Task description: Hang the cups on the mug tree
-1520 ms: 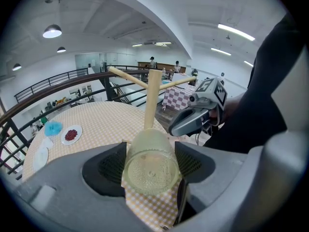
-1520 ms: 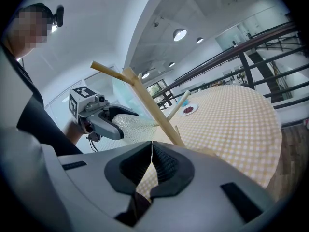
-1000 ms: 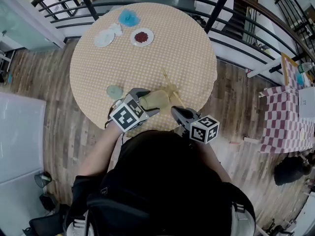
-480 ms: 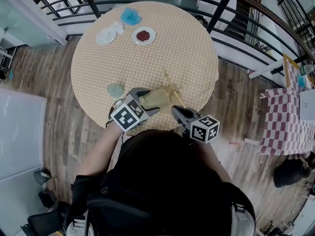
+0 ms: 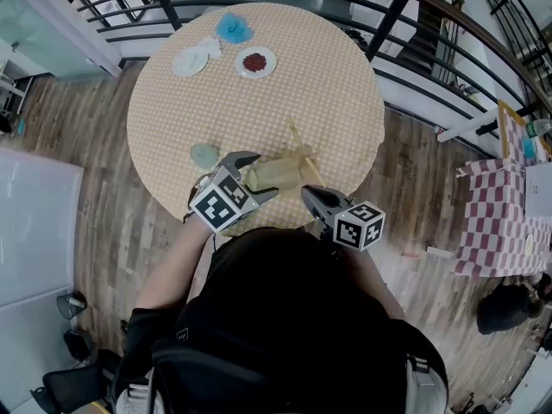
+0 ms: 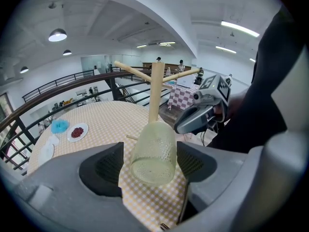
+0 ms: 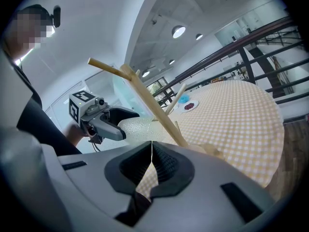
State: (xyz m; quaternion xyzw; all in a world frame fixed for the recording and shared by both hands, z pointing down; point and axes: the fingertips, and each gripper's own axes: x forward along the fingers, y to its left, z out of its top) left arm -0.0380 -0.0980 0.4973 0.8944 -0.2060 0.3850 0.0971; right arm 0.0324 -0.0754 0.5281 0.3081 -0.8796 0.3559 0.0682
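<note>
Left gripper view: cup (image 6: 153, 151) untouched between left gripper's (image 6: 148, 164) just-widened, released jaws.

Dimpled translucent cup (image 6: 153, 151), bare wooden mug tree (image 6: 154, 93)

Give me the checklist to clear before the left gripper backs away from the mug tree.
1. Jaws of the left gripper off the textured cup: ok. They have just been opening, and the cup sits between them with a gap on each side.
2. Cup hooked onto the mug tree: cannot tell. The cup hides where they meet.
3. Mug tree upright: ok.
4. The right gripper free: ok. Its jaws are shut with nothing between them.
5. Next one, the pale green cup, on the table: ok. It stands apart from the grippers.
</note>
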